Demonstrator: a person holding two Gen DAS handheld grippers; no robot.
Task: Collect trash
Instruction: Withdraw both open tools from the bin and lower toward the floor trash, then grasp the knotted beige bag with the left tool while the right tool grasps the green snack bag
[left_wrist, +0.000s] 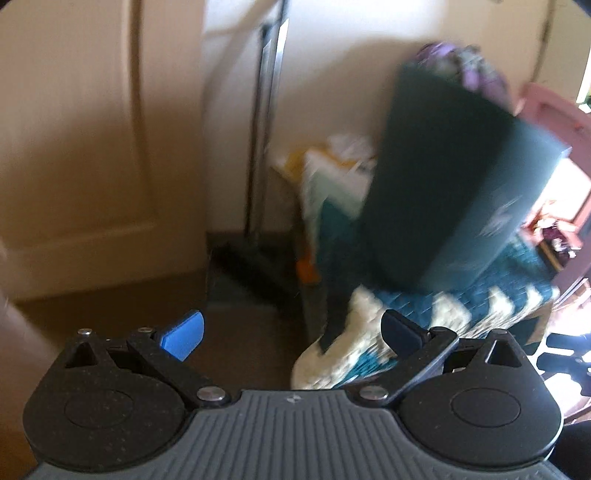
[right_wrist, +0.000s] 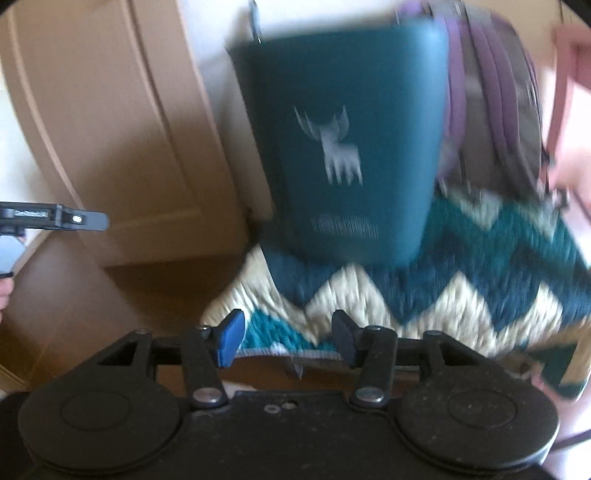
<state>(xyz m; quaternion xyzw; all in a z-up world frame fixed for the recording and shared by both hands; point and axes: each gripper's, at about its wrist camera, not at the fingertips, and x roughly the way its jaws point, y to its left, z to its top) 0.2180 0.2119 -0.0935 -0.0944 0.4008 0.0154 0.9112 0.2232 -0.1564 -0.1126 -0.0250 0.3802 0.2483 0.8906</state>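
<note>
A dark teal bin with a pale moose print stands on a teal and cream zigzag rug. My left gripper is open wide over the brown floor at the rug's left edge, with nothing between its jaws. My right gripper is open above the rug's near edge, in front of the bin, and holds nothing. One finger of the left gripper shows at the far left of the right wrist view. White and yellow bags or papers are piled left of the bin. Both views are blurred.
A purple and grey backpack leans behind the bin on the right. A long-handled broom stands in the corner against the wall. A beige door is on the left. Pink furniture is at the right.
</note>
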